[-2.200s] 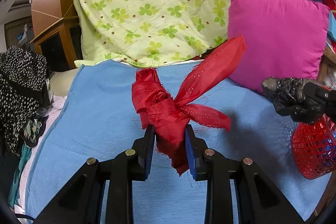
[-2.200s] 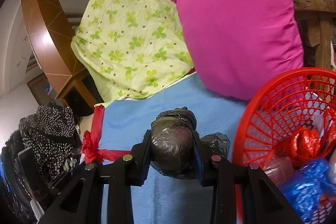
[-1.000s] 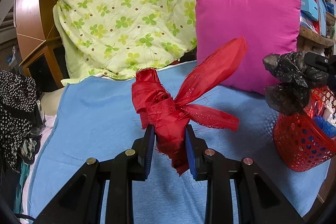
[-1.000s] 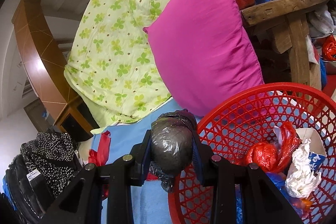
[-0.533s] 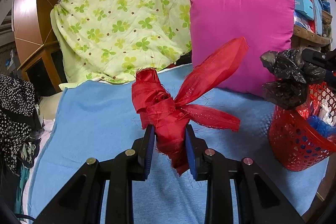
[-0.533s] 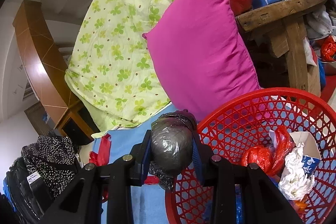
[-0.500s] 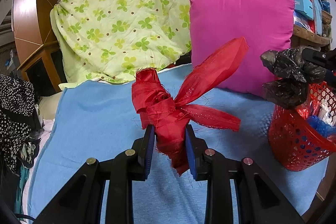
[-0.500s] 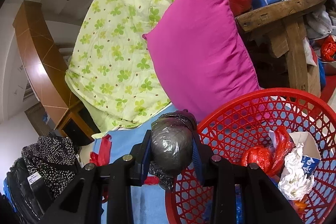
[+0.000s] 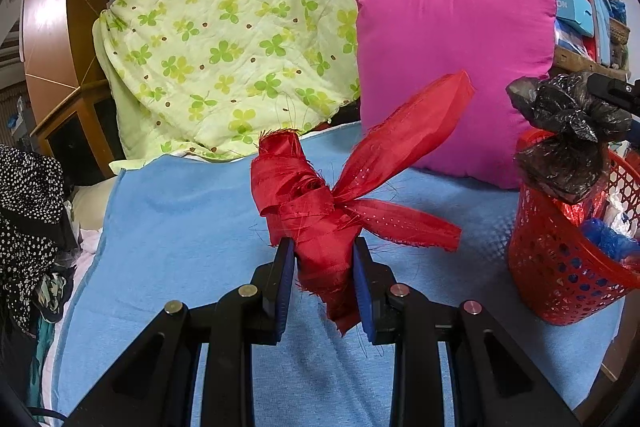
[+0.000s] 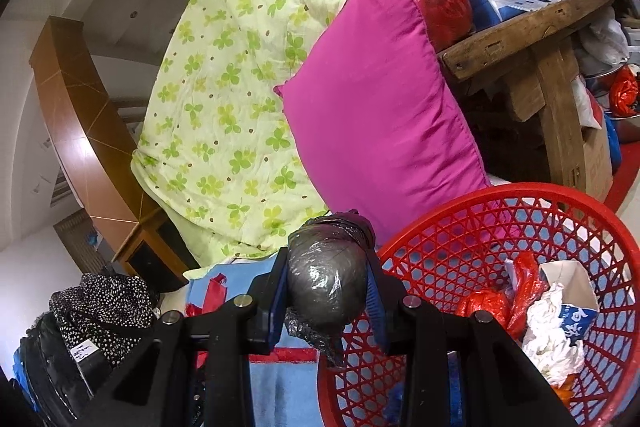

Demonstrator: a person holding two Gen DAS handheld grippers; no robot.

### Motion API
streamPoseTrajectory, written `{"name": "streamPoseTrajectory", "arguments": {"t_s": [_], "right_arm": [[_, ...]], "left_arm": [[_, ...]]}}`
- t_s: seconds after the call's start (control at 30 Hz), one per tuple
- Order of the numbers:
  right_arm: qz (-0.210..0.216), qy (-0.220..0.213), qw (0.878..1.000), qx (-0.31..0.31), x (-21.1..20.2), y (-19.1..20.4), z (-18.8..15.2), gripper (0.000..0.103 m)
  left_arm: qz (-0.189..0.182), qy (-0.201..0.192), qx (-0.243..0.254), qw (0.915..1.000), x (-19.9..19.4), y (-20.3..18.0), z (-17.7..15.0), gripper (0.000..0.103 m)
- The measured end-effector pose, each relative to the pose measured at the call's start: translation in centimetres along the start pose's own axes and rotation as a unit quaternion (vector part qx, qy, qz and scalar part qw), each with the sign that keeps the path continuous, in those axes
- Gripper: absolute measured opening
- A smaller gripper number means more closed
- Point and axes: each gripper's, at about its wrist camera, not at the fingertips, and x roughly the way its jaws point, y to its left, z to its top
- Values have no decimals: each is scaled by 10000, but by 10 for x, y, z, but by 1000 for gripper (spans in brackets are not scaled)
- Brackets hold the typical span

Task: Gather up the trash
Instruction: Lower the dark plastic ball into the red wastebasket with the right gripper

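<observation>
The blue bedsheet (image 9: pixel 180 227) fills the lower half of my left view, running under both of my tools. Above it, in the upper left and centre of that frame, the green clover-print quilt (image 9: pixel 240 39) is heaped high, and the magenta pillow (image 9: pixel 456 67) leans upright against it at upper right. In my right view the same pillow takes the centre of the frame, with the quilt to its left.

The red mesh basket (image 10: pixel 500 219) takes up the lower right of my right view. It sits on the sheet just in front of the pillow and holds crumpled white paper, a small carton and red and blue plastic. In my left view it stands at the right edge.

My left claw (image 9: pixel 324 267), bottom centre of its frame, is clamped tight on the red cloth scrap (image 9: pixel 316 211), a knotted bundle raised above the sheet. One long tail sticks up toward the pillow and a shorter one points right.

My right claw (image 10: pixel 328 291), bottom centre of its frame, is pinched on the black plastic bag (image 10: pixel 326 287), a crinkled wad bulging up between the pads. The bag hangs at the basket's near left rim; from the left view it is above the basket's opening, at the right edge.
</observation>
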Motion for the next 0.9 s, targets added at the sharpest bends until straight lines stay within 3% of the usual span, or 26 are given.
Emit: {"name": "streamPoseTrajectory", "arguments": {"t_s": [0.57, 0.9], "right_arm": [[-179, -224, 9993, 249, -26, -30, 10, 37], [-153, -400, 9979, 494, -43, -49, 17, 37]], "left_arm": [[-612, -293, 27, 9977, -31, -15, 7, 31], [-880, -671, -291, 9934, -68, -22, 32, 31]]}}
